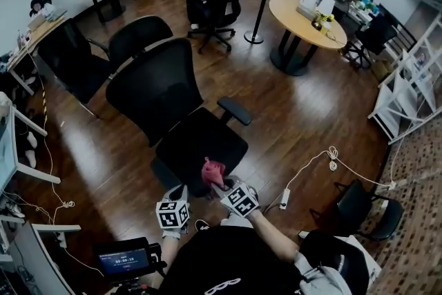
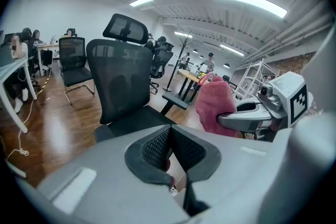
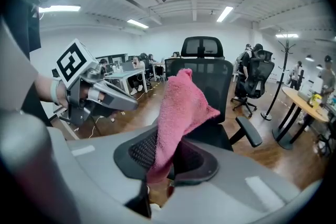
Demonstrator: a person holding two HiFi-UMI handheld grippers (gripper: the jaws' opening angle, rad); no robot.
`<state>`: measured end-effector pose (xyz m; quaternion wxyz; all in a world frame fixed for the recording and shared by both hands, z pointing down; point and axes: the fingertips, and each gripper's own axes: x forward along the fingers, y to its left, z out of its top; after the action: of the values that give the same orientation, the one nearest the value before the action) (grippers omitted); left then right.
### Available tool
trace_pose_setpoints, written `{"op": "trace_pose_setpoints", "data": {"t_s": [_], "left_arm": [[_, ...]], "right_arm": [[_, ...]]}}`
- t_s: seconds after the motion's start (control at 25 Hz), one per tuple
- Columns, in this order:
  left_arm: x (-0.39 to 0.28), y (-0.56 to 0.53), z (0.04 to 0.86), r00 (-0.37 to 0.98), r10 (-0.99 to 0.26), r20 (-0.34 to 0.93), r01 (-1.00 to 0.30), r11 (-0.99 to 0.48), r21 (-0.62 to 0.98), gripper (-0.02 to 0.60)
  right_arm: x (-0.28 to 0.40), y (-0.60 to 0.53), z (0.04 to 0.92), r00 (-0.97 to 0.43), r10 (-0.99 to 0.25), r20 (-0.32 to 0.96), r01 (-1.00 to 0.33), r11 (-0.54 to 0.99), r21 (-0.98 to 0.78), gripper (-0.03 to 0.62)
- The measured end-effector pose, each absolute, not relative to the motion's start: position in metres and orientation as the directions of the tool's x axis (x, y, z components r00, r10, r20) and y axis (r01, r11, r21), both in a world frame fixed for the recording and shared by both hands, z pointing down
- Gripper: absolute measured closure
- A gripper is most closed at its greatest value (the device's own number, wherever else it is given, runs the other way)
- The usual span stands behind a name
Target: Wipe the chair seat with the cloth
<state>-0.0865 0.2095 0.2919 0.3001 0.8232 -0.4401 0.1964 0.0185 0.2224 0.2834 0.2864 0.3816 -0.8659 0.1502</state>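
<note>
Dark wood floor (image 1: 311, 114), round table (image 1: 290, 14), strip lights (image 2: 249, 0).

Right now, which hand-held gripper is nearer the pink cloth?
Right. The right hand-held gripper is clamped on the cloth; the left hand-held gripper sits shut and empty just to its left.

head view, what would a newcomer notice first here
The pink cloth stands out, pinched upright in the right gripper near the front edge of the black chair. The left gripper, shut and empty, sits beside it. A round wooden table stands farther back on the right.
</note>
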Motion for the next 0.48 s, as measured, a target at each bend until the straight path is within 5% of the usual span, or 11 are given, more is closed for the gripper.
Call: {"op": "trace_pose_setpoints", "data": {"t_s": [0.48], "left_arm": [[-0.034,0.194,0.273,0.547,-0.617,0.567,-0.833,-0.468,0.295,0.588]], "right_arm": [[0.068,0.222,0.272,-0.551,-0.591,0.589,-0.758,0.65,-0.057,0.528]]}}
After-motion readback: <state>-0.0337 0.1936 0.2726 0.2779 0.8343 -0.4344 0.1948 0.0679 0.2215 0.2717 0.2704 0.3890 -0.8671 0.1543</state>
